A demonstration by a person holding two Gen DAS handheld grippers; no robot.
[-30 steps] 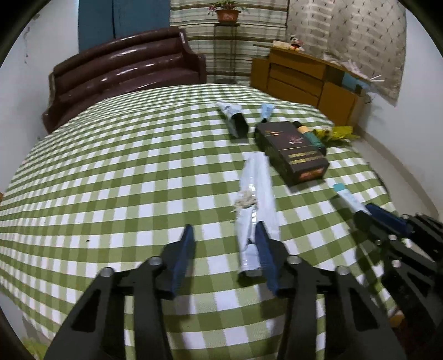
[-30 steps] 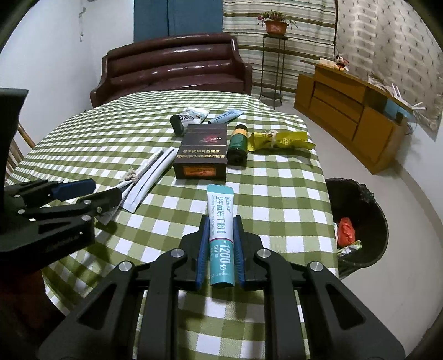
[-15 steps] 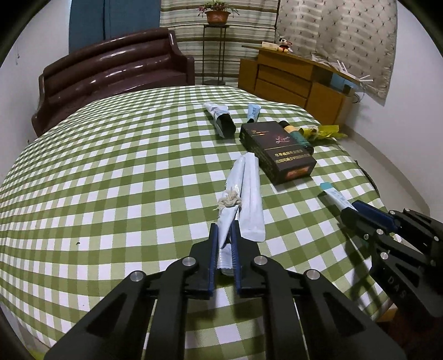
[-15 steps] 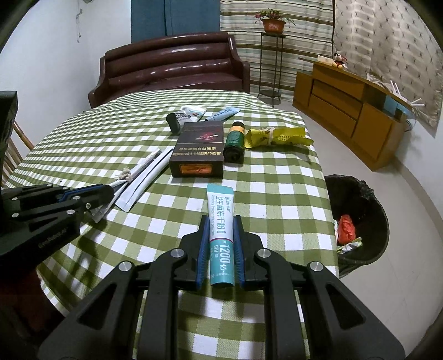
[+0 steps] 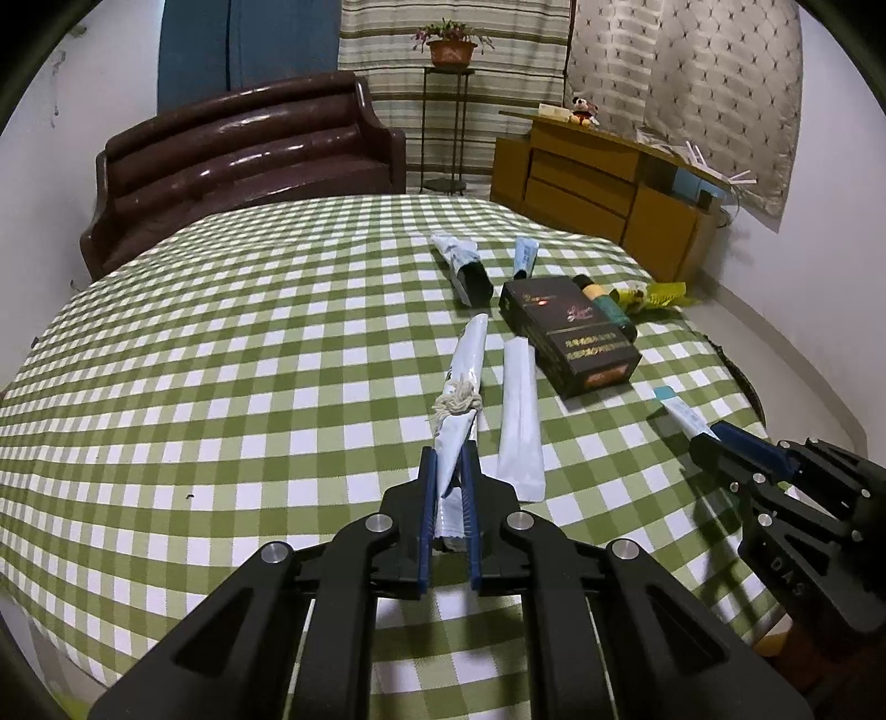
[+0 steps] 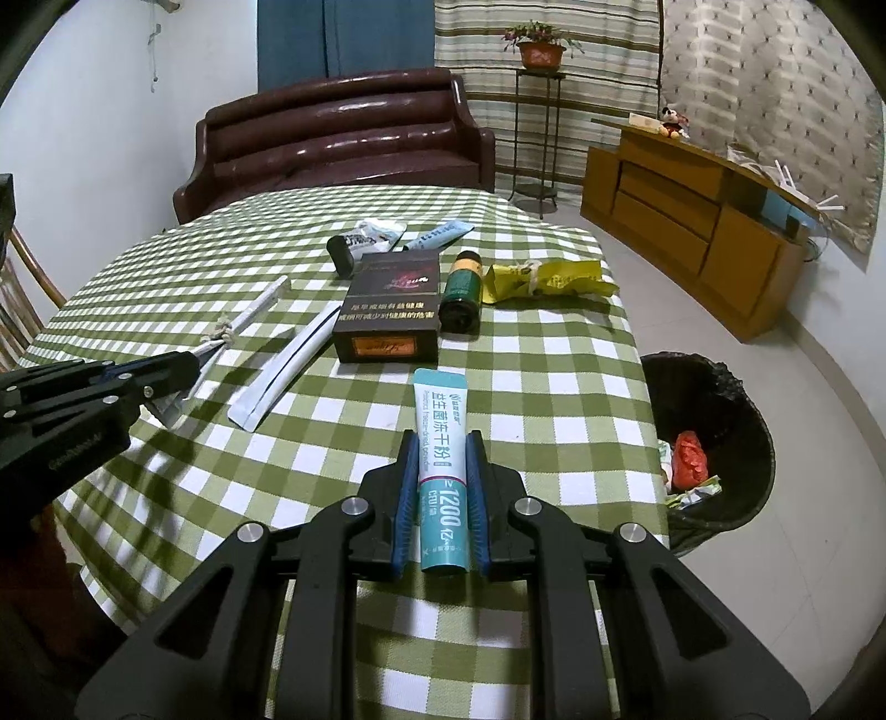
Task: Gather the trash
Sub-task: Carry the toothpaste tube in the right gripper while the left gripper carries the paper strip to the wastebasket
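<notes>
Nearby, bin [image 6: 714,399] holding red wrapper [image 6: 689,457]

A home living room is showing here: a sofa [image 6: 338,144] is standing behind a checked-cloth table [image 6: 554,354], with a sideboard [image 6: 692,221], potted plant [image 6: 540,50], curtains [image 6: 775,99] and bin [image 6: 714,443].

Between the left gripper's [image 5: 447,471] fingers sits a long wrapper [image 5: 462,387]; another sachet [image 5: 519,412] lies just right, a dark box [image 5: 570,335] beyond (further right). A tube [image 6: 441,443] lies between the right gripper's [image 6: 441,471] fingers, bin [image 6: 714,443] right.
</notes>
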